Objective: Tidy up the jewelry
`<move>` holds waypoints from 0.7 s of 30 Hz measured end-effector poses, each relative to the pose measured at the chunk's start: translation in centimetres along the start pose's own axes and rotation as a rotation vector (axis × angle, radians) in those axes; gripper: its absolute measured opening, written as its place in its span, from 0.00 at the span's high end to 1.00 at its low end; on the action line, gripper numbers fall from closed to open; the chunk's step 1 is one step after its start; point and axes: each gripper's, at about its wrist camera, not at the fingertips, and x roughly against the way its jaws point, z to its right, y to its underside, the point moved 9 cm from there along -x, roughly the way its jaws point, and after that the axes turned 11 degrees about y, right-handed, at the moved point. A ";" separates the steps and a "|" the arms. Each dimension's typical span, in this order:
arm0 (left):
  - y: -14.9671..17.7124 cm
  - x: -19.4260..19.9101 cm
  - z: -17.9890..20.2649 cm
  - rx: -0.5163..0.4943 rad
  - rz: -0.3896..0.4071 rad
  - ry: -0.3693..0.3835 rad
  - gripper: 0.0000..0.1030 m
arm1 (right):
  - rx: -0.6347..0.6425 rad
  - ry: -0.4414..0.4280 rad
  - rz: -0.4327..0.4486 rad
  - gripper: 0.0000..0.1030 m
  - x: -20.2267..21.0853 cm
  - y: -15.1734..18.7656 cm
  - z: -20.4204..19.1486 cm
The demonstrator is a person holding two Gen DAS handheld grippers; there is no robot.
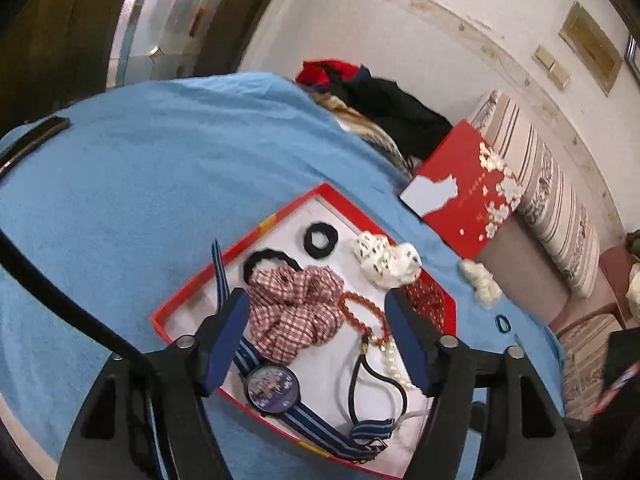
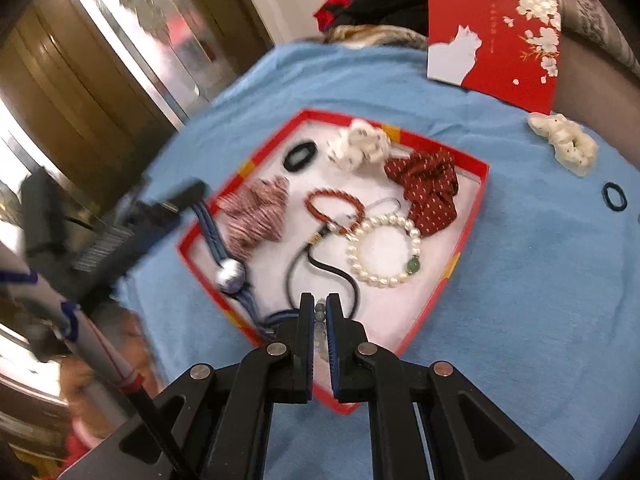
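Observation:
A red box with a white floor (image 2: 476,200) (image 1: 320,196) lies on the blue cloth. In it are a pearl bracelet (image 2: 384,250), a red bead bracelet (image 2: 334,210) (image 1: 366,314), a striped-band watch (image 1: 272,386) (image 2: 230,274), a checked scrunchie (image 1: 294,310), a dark red scrunchie (image 2: 426,184), a white scrunchie (image 2: 358,146) and a black hair tie (image 1: 320,240). My right gripper (image 2: 319,306) is shut on a grey-and-clear bead bracelet (image 2: 320,314) over the box's near corner. My left gripper (image 1: 316,308) is open above the box, astride the checked scrunchie.
The red box lid (image 2: 496,32) with white flowers leans at the cloth's far edge. A cream scrunchie (image 2: 564,142) and a dark blue hair tie (image 2: 614,196) lie on the cloth right of the box. Clothes (image 1: 384,100) are piled behind.

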 end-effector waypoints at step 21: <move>1.5 -1.1 0.8 -0.030 -0.064 -0.040 0.32 | 0.008 0.329 0.041 0.52 2.6 4.5 9.6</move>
